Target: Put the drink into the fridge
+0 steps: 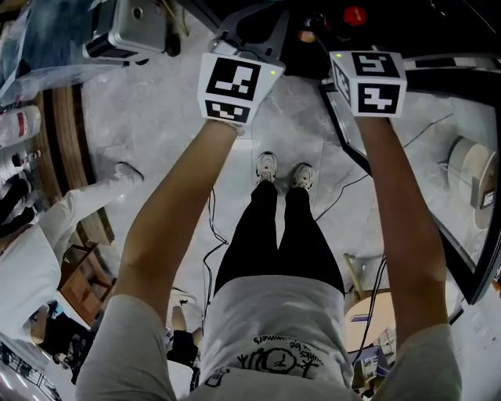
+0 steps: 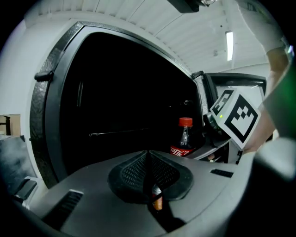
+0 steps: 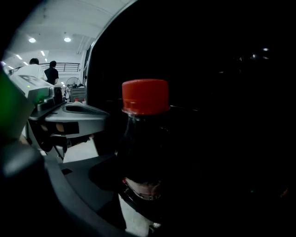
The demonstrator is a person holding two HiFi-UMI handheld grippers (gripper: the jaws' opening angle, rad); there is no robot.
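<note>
The drink is a dark cola bottle (image 3: 141,152) with a red cap (image 3: 145,96). It stands upright between the jaws of my right gripper (image 3: 143,194), which is shut on its body. In the left gripper view the same bottle (image 2: 184,139) shows below the right gripper's marker cube (image 2: 237,118), in front of the fridge's dark interior (image 2: 120,102). My left gripper (image 2: 148,162) is shut and holds nothing, its mesh pads pressed together. From the head view both marker cubes (image 1: 232,88) (image 1: 368,81) are held forward, and the red cap (image 1: 354,15) peeks out beyond the right one.
The fridge's thick black door seal (image 2: 54,88) frames the opening. An open glass door (image 1: 466,262) stands at the right. Another person's white sleeve (image 1: 74,207) and a wooden shelf (image 1: 66,133) are at the left. Cables (image 1: 211,235) trail over the floor. Two people (image 3: 42,69) stand far off.
</note>
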